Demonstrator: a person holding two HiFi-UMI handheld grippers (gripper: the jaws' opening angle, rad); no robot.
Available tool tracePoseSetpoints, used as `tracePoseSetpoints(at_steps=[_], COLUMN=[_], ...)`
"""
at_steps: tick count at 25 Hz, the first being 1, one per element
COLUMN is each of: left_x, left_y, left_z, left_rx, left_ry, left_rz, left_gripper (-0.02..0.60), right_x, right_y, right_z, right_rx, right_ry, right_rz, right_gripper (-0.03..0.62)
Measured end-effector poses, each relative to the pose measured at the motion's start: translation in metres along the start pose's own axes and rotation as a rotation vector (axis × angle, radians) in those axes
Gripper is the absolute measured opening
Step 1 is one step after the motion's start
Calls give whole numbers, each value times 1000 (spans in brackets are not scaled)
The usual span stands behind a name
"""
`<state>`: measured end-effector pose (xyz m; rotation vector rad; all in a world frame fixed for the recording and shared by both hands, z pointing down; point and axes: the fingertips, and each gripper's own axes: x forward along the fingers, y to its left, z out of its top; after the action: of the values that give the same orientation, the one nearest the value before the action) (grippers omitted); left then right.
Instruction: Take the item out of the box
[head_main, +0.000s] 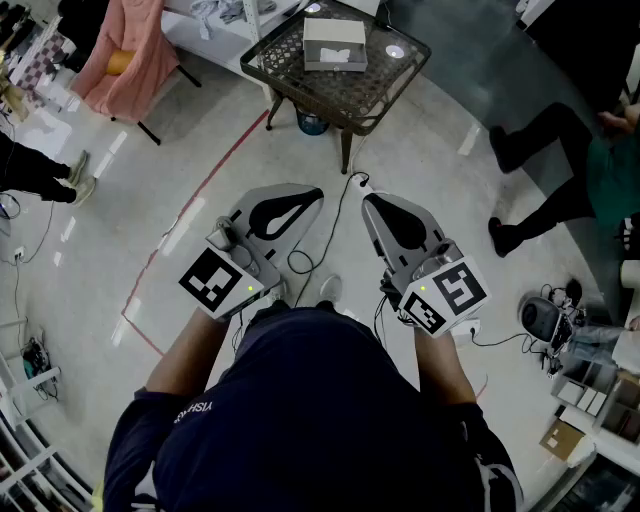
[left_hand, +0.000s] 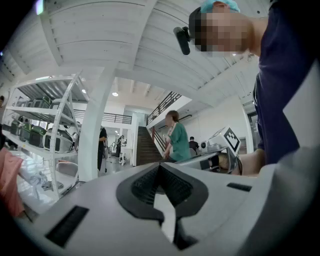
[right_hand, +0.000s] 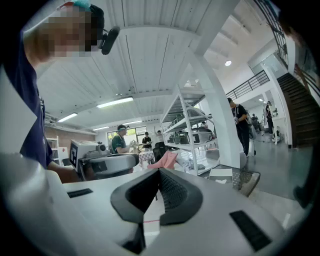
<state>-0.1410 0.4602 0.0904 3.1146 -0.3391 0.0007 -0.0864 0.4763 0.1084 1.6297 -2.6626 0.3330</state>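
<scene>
A white box (head_main: 335, 43) lies closed on a small dark wicker table (head_main: 300, 70) at the far end of the floor; the item inside is hidden. The same box (right_hand: 221, 174) shows small at the right of the right gripper view. I hold both grippers close to my body, well short of the table. My left gripper (head_main: 316, 192) is shut, jaws meeting at the tip (left_hand: 160, 166), nothing between them. My right gripper (head_main: 366, 198) is shut and empty too (right_hand: 159, 171), and points toward the table.
A pink cloth (head_main: 130, 50) hangs on a rack at the far left. A person's legs (head_main: 545, 135) stretch in from the right, another's feet (head_main: 75, 175) from the left. Cables (head_main: 335, 225) and a red tape line (head_main: 200, 190) cross the floor. Gear (head_main: 545, 318) sits at the right.
</scene>
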Motion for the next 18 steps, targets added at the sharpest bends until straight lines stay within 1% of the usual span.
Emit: tracePoseSetpoints(at_steps=[9,18], left_x=[0,16], left_y=[-10,-19], left_z=[1,-3], left_rx=[5,5], left_ry=[-1,-1], left_rz=[9,32], left_gripper=[7,7], right_x=[-11,-24], right_y=[3,-17], right_z=[0,-4], right_rx=[-1,17], right_ry=[-9,-15], right_rz=[9,7], right_gripper=[25,25])
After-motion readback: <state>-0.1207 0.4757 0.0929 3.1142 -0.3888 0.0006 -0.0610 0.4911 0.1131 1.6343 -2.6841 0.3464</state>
